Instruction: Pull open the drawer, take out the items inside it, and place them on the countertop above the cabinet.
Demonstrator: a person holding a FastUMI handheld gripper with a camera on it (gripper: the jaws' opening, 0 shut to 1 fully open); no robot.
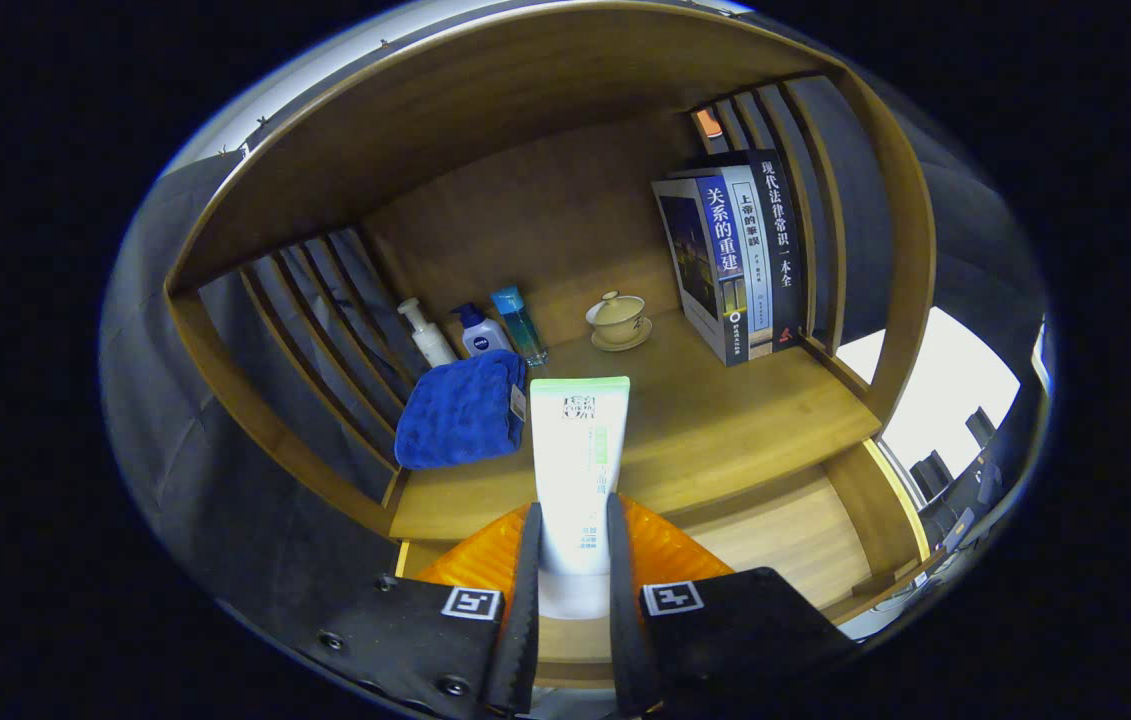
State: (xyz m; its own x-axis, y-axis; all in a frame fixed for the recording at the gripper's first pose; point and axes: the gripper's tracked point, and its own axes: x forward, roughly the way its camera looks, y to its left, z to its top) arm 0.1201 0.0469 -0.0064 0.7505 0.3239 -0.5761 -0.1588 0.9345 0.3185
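Lower end of the white tube [580, 470] hidden between the jaws, blurred there.

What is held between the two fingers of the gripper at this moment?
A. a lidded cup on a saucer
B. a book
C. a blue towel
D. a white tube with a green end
D. The gripper has both fingers pressed on the sides of the white tube, while the blue towel, the lidded cup and the books rest on the countertop beyond.

The gripper [571, 560] jaws clamp a white tube [580, 460] above the countertop [725, 420].
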